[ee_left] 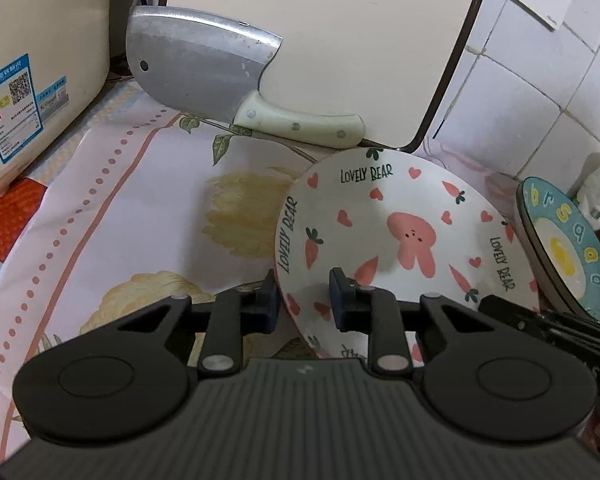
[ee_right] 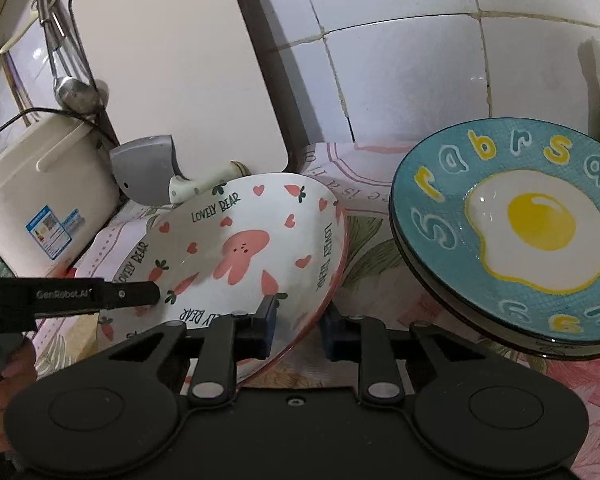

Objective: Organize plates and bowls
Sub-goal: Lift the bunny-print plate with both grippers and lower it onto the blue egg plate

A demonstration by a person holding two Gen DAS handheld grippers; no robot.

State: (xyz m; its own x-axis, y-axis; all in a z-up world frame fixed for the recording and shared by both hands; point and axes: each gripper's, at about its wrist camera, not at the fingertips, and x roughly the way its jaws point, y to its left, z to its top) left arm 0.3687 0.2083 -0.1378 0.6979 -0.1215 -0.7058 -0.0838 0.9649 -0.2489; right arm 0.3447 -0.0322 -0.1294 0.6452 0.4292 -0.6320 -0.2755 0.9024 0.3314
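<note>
the empty rabbit bowl (ee_left: 396, 240) is held tilted above the flowered tabletop (ee_left: 148, 216), its rim clamped by the left hand-held gripper (ee_left: 304, 304) and the right hand-held gripper (ee_right: 298, 326). an empty egg plate (ee_right: 512, 236) is propped just beside it.

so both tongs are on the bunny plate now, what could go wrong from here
1. Each tongs, left and right, grips only the thin rim of the bunny plate, so it may slip or tilt if they lift unevenly.
2. The egg plate sits close beside it; a sideways swing could clink them.
3. The cleaver leans just behind; pushing forward might knock it.
</note>
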